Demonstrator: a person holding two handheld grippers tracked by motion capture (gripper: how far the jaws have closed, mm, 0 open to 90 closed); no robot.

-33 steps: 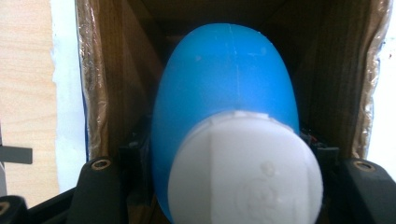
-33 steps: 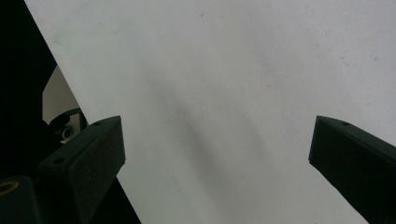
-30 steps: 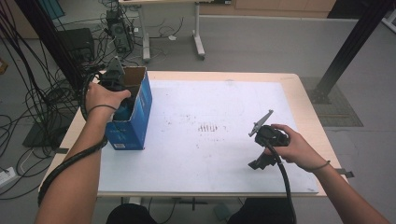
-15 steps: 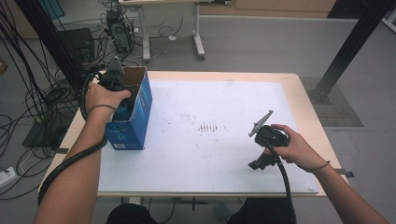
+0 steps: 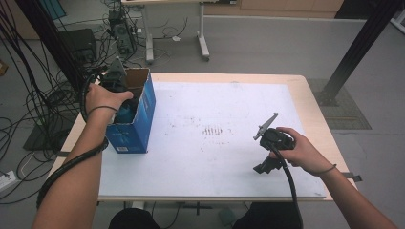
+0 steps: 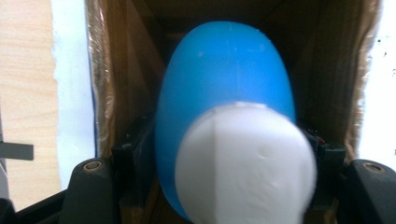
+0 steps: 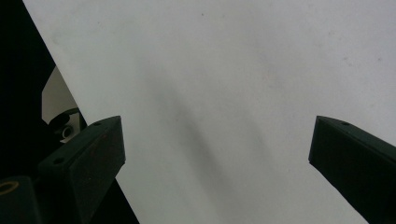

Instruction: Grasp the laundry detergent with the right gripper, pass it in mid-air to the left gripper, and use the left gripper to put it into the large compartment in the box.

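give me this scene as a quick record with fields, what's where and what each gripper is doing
work surface: white table
box: blue cardboard box, open top, at the table's left edge
bottle: blue bottle with white cap, inside the box
left gripper: left gripper reaching into the box, jaws on either side of the bottle, just been opening
right gripper: right gripper open over bare table, nothing between its jaws

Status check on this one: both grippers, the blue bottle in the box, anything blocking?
Left gripper inside cardboard box, jaws just easing open around blue bottle. Right gripper open, idle over white table. Nothing blocking.
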